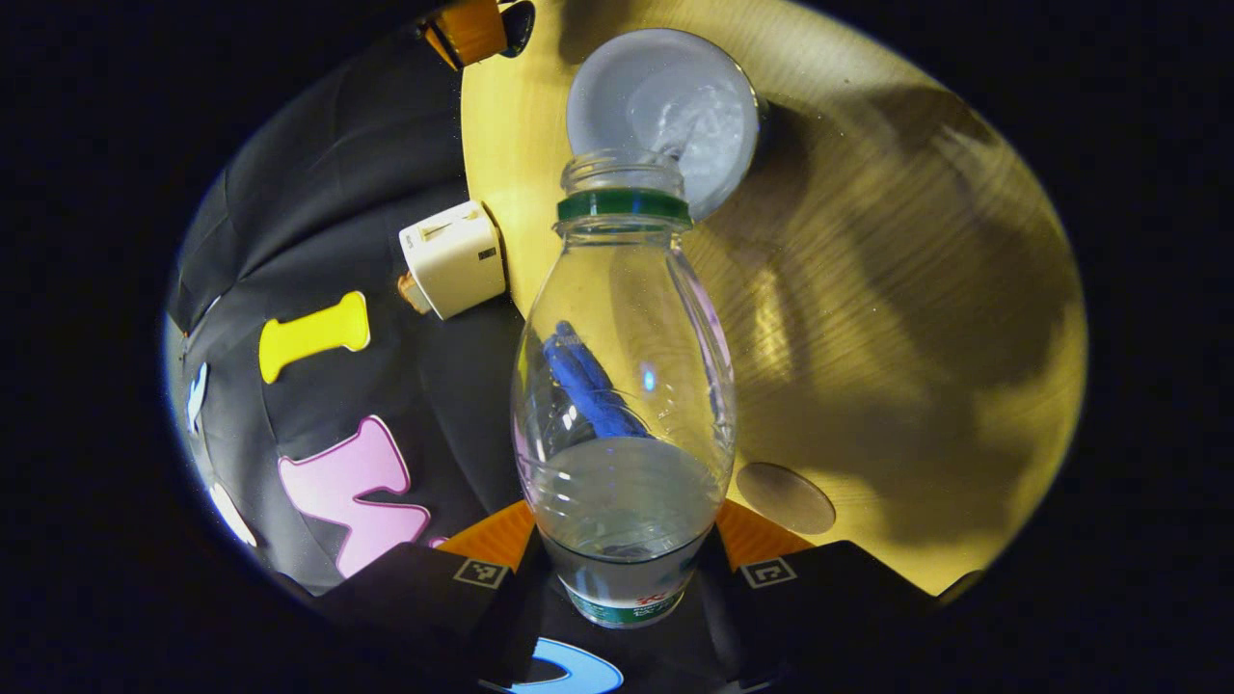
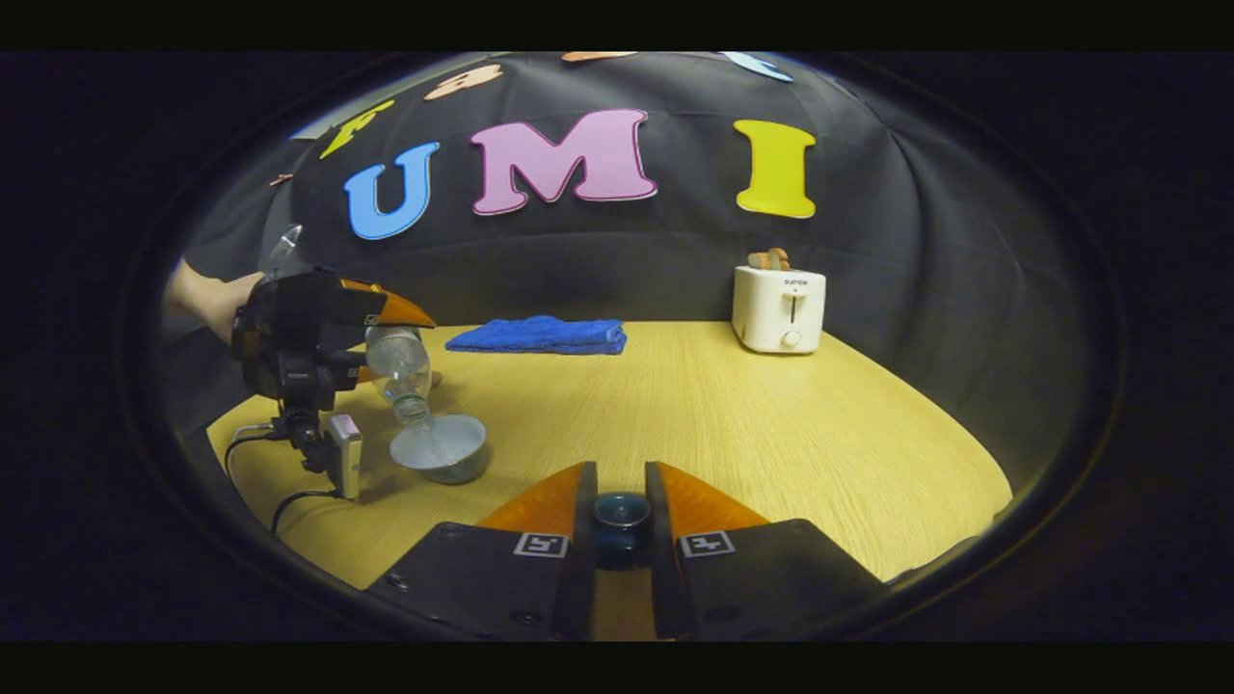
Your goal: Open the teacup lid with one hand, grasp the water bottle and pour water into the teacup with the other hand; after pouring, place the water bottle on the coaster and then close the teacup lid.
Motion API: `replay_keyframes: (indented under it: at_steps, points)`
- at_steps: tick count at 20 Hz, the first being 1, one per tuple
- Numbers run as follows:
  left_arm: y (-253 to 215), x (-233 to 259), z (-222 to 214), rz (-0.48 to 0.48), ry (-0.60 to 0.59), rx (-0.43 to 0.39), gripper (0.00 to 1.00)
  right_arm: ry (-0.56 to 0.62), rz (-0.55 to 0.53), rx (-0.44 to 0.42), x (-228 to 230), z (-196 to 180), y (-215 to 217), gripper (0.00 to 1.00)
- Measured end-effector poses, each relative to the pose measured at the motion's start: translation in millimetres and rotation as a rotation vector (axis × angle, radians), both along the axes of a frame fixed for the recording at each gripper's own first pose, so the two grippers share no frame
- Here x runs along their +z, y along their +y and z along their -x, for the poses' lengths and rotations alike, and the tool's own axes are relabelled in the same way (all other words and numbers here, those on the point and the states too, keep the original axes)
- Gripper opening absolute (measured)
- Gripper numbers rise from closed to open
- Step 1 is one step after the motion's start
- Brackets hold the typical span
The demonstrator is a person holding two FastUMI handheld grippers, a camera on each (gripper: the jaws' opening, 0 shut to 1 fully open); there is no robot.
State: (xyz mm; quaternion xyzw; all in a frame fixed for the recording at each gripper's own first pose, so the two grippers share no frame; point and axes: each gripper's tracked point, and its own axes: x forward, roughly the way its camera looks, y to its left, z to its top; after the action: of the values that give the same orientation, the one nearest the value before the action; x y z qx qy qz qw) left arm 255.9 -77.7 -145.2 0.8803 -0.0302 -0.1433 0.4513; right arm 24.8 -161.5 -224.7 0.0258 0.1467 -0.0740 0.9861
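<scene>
Left gripper view: my left gripper (image 1: 622,578) is clamped on the water bottle (image 1: 625,386), both fingers pressing its lower body w/ the label end nearest me. Bottle is uncapped, tipped forward, neck w/ a green ring pointing away from my fingers. Mouth sits right over the open teacup (image 1: 665,111), straight ahead past the bottle's tip; water streams into it. Some water is left in the bottle. Coaster (image 1: 786,497) lies flat on the table (image 1: 916,289) just ahead-right of my right finger. Toaster (image 1: 453,258) is off to the left of the bottle, at the table's edge.

Right gripper view: my right gripper (image 2: 620,525) grips the teacup lid (image 2: 620,520) by its dark knob, fingers close together on both sides of it; can't tell if the lid rests on the table or is held above it. Far ahead-left, the left gripper (image 2: 371,371) tilts the bottle (image 2: 398,371) down into the teacup (image 2: 441,447). Blue towel (image 2: 540,335) lies ahead, slightly left; toaster (image 2: 779,306) ahead-right.
</scene>
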Motion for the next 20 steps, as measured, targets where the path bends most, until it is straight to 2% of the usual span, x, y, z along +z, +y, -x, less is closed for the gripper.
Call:
replay_keyframes:
  at_steps: [1, 2, 7, 8, 9, 12, 13, 14, 15, 17, 18, 19, 20]
  points:
    - [-1.7, 2.0, -0.2, -0.013, -0.008, -0.014, 0.72, 0.000, -0.004, 0.001, 0.3, -0.9, 0.7, 0.22]
    - [-3.0, 1.7, -1.5, -0.025, -0.012, -0.024, 0.72, -0.002, -0.006, 0.003, 0.9, 0.1, 0.9, 0.27]
    - [-5.6, 8.5, -8.7, -0.076, -0.027, -0.041, 0.72, -0.010, -0.004, 0.015, 4.5, -1.4, 4.5, 0.27]
    - [-6.9, 11.4, -9.4, -0.084, -0.034, -0.046, 0.72, -0.010, -0.006, 0.017, 4.6, -2.5, 4.9, 0.22]
    - [-8.4, 11.2, -9.2, -0.093, -0.038, -0.056, 0.72, -0.009, -0.006, 0.018, 4.1, -2.9, 5.2, 0.27]
    - [-14.6, 15.5, -9.0, -0.123, -0.054, -0.089, 0.72, -0.012, -0.002, 0.009, 5.1, -1.9, 4.1, 0.27]
    - [-17.5, 17.3, -9.5, -0.136, -0.059, -0.103, 0.72, -0.010, -0.003, 0.008, 4.8, -2.4, 4.6, 0.22]
    - [-18.7, 19.1, -11.2, -0.145, -0.062, -0.114, 0.72, -0.009, -0.005, 0.007, 3.5, -2.2, 3.4, 0.22]
    - [-19.1, 19.3, -10.9, -0.155, -0.067, -0.121, 0.72, -0.009, -0.006, 0.006, 3.4, -2.1, 2.6, 0.27]
    - [-23.5, 22.0, -11.7, -0.165, -0.075, -0.141, 0.72, -0.007, -0.011, 0.006, 3.7, -2.0, 3.1, 0.27]
    - [-22.4, 21.3, -12.8, -0.169, -0.072, -0.140, 0.72, -0.008, -0.012, 0.003, 3.8, -0.9, 4.1, 0.22]
    - [-23.0, 21.8, -12.1, -0.174, -0.073, -0.143, 0.72, -0.006, -0.012, -0.001, 3.8, -1.0, 3.6, 0.27]
    - [-24.5, 23.4, -13.5, -0.178, -0.074, -0.146, 0.72, -0.005, -0.014, -0.006, 4.2, -2.4, 2.6, 0.27]
